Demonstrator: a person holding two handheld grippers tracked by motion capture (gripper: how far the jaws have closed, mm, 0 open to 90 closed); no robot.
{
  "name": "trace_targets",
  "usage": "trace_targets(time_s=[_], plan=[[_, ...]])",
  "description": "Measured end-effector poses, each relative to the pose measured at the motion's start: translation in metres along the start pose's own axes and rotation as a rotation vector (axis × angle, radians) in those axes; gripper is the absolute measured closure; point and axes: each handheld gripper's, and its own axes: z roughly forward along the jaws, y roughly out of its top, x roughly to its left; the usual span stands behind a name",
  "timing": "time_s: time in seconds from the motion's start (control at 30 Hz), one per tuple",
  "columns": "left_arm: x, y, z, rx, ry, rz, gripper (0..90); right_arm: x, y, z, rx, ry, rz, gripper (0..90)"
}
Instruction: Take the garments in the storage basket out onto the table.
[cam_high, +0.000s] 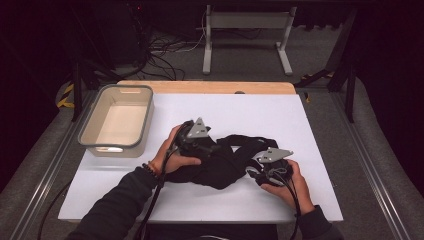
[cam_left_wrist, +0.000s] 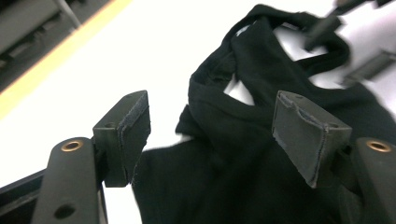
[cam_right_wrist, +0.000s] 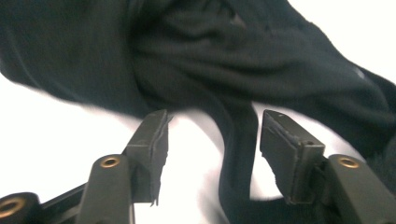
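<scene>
- The black garment (cam_high: 227, 162) lies crumpled on the white tabletop (cam_high: 280, 115), between both grippers.
- Left gripper (cam_left_wrist: 212, 135): fingers spread apart above the cloth, grasping nothing.
- Right gripper (cam_right_wrist: 212, 149): fingers released, a strap of the garment running between them unpinched.
- A beige bin (cam_high: 95, 131) sits left, apart.

A crumpled black garment (cam_high: 227, 162) lies bunched on the white table (cam_high: 300, 120).
</scene>
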Motion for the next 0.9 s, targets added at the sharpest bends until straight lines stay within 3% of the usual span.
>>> trace_targets(time_s=[0.07, 0.1, 0.17, 0.23, 0.27, 0.33, 0.43, 0.53, 0.6, 0.67, 0.7, 0.73, 0.77, 0.87, 0.9], plan=[[0.003, 0.003, 0.009, 0.015, -0.013, -0.01, 29.8, 0.001, -0.002, 0.001, 0.015, -0.013, 0.0, 45.5], [0.007, 0.008, 0.027, 0.072, -0.048, -0.015, 29.8, -0.002, -0.006, 0.001, 0.024, -0.044, 0.015, 48.7], [0.009, 0.01, 0.044, 0.129, -0.063, -0.015, 29.7, -0.006, -0.009, 0.0, 0.019, -0.062, 0.034, 52.6], [0.012, 0.009, 0.057, 0.154, -0.06, -0.029, 30.3, -0.009, -0.013, 0.001, 0.033, -0.089, 0.048, 53.6], [0.012, 0.009, 0.057, 0.154, -0.06, -0.029, 31.0, -0.012, -0.015, 0.001, 0.021, -0.081, 0.052, 56.9], [0.02, 0.006, 0.072, 0.201, -0.06, -0.065, 31.1, -0.014, -0.017, 0.0, 0.017, -0.088, 0.053, 58.6], [0.027, 0.002, 0.082, 0.219, -0.087, -0.106, 34.4, -0.016, -0.018, -0.001, 0.019, -0.114, 0.037, 70.4], [0.031, -0.003, 0.088, 0.221, -0.126, -0.134, 42.8, -0.016, -0.019, -0.001, 0.024, -0.138, 0.009, 79.7], [0.034, -0.005, 0.09, 0.214, -0.178, -0.152, 55.3, -0.018, -0.019, -0.003, 0.019, -0.159, 0.0, 82.8], [0.033, -0.003, 0.09, 0.216, -0.197, -0.139, 66.1, -0.021, -0.018, -0.007, -0.002, -0.183, 0.003, 83.5], [0.033, -0.003, 0.09, 0.216, -0.197, -0.139, 74.1, -0.021, -0.018, -0.007, -0.002, -0.183, 0.003, 83.5], [0.033, -0.002, 0.088, 0.224, -0.182, -0.119, 74.1, -0.022, -0.018, -0.009, -0.013, -0.193, 0.009, 83.5], [0.034, -0.001, 0.087, 0.225, -0.172, -0.11, 79.8, -0.025, -0.017, -0.012, -0.031, -0.206, 0.015, 83.7], [0.04, 0.003, 0.079, 0.201, -0.118, -0.111, 82.4, -0.029, -0.009, -0.017, -0.063, -0.251, 0.018, 84.0], [0.048, 0.006, 0.07, 0.175, -0.094, -0.122, 82.4, -0.031, -0.006, -0.018, -0.07, -0.264, 0.007, 84.1]])
